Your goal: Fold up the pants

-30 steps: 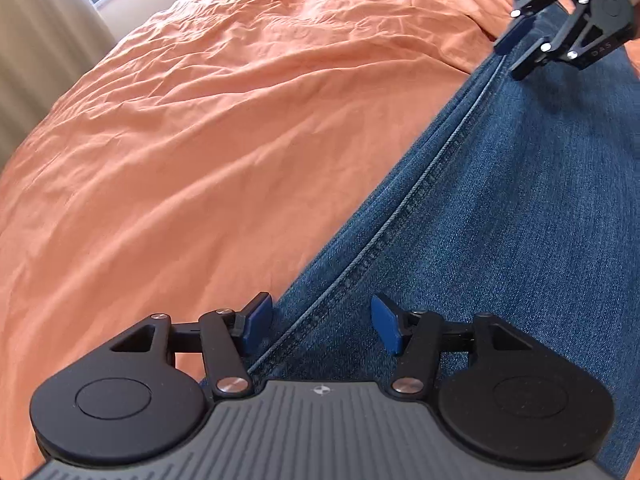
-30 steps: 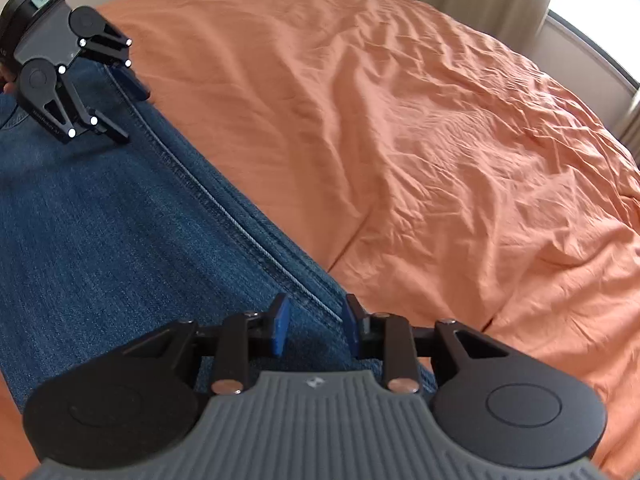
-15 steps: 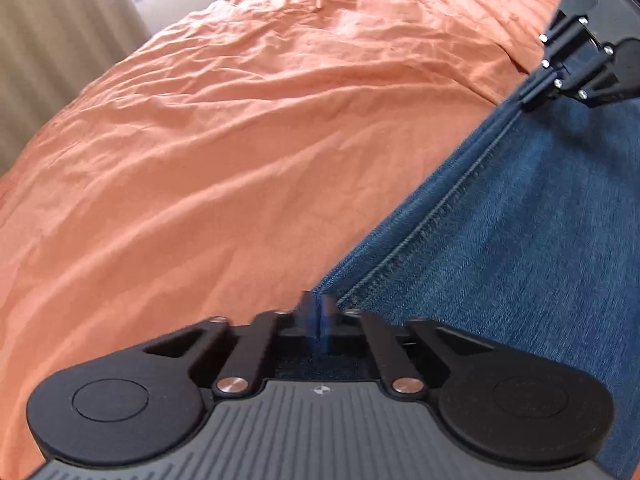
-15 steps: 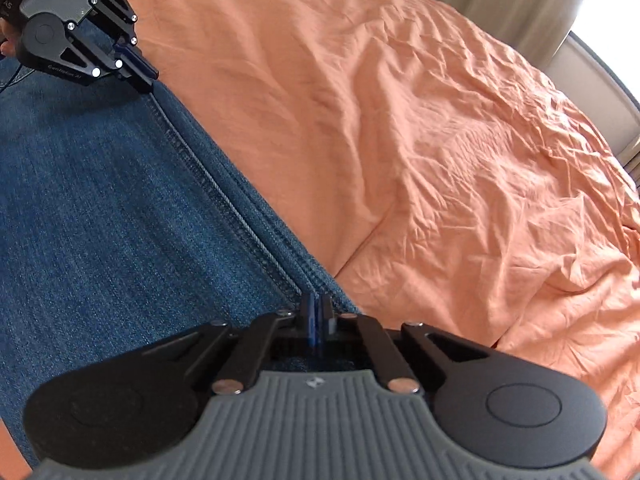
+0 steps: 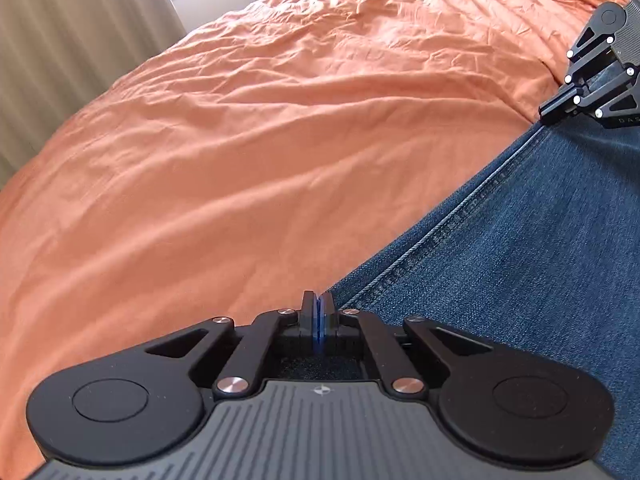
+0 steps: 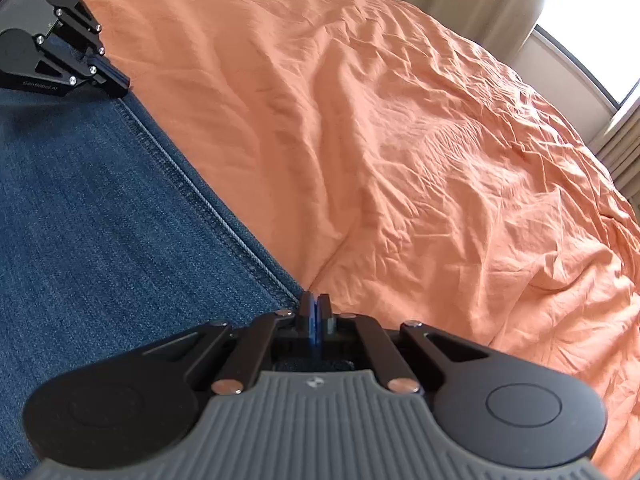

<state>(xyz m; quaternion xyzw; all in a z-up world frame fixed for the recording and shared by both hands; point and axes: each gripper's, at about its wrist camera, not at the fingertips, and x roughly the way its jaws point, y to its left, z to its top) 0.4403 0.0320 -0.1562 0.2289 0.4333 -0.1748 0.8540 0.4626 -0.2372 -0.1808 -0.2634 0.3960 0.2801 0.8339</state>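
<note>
The blue denim pants (image 5: 532, 248) lie flat on an orange bedspread (image 5: 248, 152), with a stitched side seam along their edge. My left gripper (image 5: 318, 308) is shut on the seam edge of the pants at one end. My right gripper (image 6: 316, 308) is shut on the same edge of the pants (image 6: 92, 216) at the other end. Each gripper shows in the other's view: the right one (image 5: 560, 106) at the far right, the left one (image 6: 114, 82) at the far left, both pinched on the denim edge.
The wrinkled orange bedspread (image 6: 420, 140) spreads wide beside the pants. Beige curtains (image 5: 68, 40) and a bright window (image 6: 592, 28) stand beyond the bed's far edge.
Both grippers were open over the seam a second ago; they have closed on the pants' edge. Both views have since tilted and shifted along the edge, with the cloth pulled taut.
</note>
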